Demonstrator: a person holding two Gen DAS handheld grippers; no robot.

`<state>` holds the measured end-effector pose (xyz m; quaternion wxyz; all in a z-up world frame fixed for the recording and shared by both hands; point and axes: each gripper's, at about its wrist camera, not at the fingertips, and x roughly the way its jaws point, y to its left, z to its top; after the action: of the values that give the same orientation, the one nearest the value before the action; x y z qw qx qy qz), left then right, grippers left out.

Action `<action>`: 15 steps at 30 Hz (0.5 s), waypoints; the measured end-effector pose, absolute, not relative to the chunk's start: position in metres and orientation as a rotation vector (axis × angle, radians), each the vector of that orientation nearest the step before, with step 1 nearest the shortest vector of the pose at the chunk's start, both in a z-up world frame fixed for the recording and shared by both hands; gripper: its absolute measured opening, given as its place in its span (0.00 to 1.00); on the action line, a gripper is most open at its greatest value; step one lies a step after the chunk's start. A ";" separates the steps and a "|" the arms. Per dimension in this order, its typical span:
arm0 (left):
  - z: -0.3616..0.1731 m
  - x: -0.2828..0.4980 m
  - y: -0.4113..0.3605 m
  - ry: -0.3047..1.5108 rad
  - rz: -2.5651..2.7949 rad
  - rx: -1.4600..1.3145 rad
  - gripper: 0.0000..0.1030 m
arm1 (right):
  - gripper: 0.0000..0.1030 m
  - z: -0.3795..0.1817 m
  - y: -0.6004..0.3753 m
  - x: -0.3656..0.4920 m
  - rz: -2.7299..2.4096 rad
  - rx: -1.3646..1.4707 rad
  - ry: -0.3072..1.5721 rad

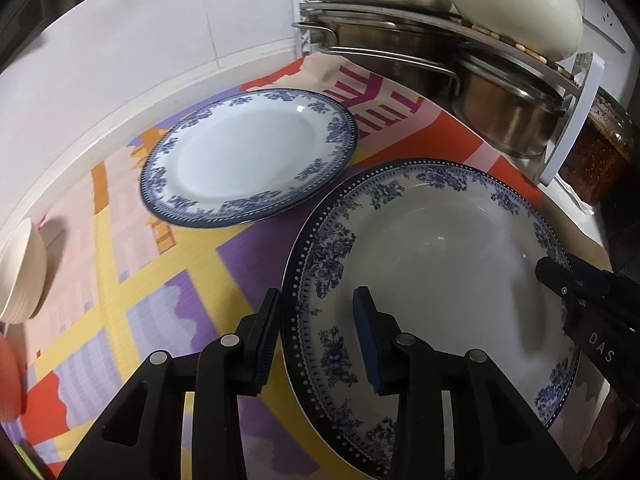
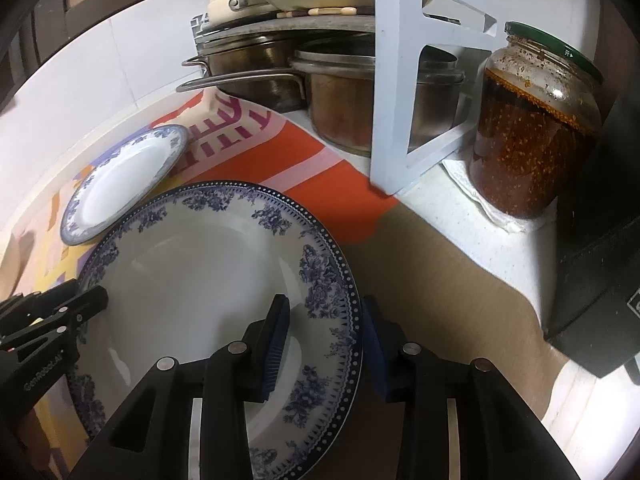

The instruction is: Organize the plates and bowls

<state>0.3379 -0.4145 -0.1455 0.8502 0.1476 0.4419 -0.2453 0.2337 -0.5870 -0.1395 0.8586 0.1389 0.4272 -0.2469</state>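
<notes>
Countertop mat (image 1: pixel 120 248): both grippers (image 1: pixel 316 336) (image 2: pixel 326 340) clamp lg plate (image 1: pixel 440 240) rim.

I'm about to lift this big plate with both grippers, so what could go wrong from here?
1. The left gripper and right gripper each pinch only the rim of the big plate, on opposite sides. An uneven lift could let it tilt or slip out.
2. The small plate lies right by its far edge, so a swing that way could chip both.
3. The pots and jar stand close behind and could be knocked.
</notes>
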 end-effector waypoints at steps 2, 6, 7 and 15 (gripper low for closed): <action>-0.143 0.336 -0.409 0.924 -0.510 0.311 0.35 | 0.36 -0.138 -0.582 0.232 -0.512 0.292 0.897; -0.136 0.330 -0.388 0.926 -0.488 0.285 0.35 | 0.36 -0.130 -0.567 0.230 -0.491 0.276 0.897; -0.133 0.329 -0.382 0.924 -0.480 0.277 0.35 | 0.36 -0.128 -0.564 0.230 -0.487 0.271 0.896; -0.108 0.312 -0.336 0.888 -0.425 0.240 0.35 | 0.36 -0.108 -0.525 0.225 -0.432 0.242 0.875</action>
<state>0.3119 -0.3356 -0.1078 0.8744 0.1151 0.4251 -0.2036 0.2246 -0.5250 -0.1085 0.8762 0.1157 0.4195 -0.2070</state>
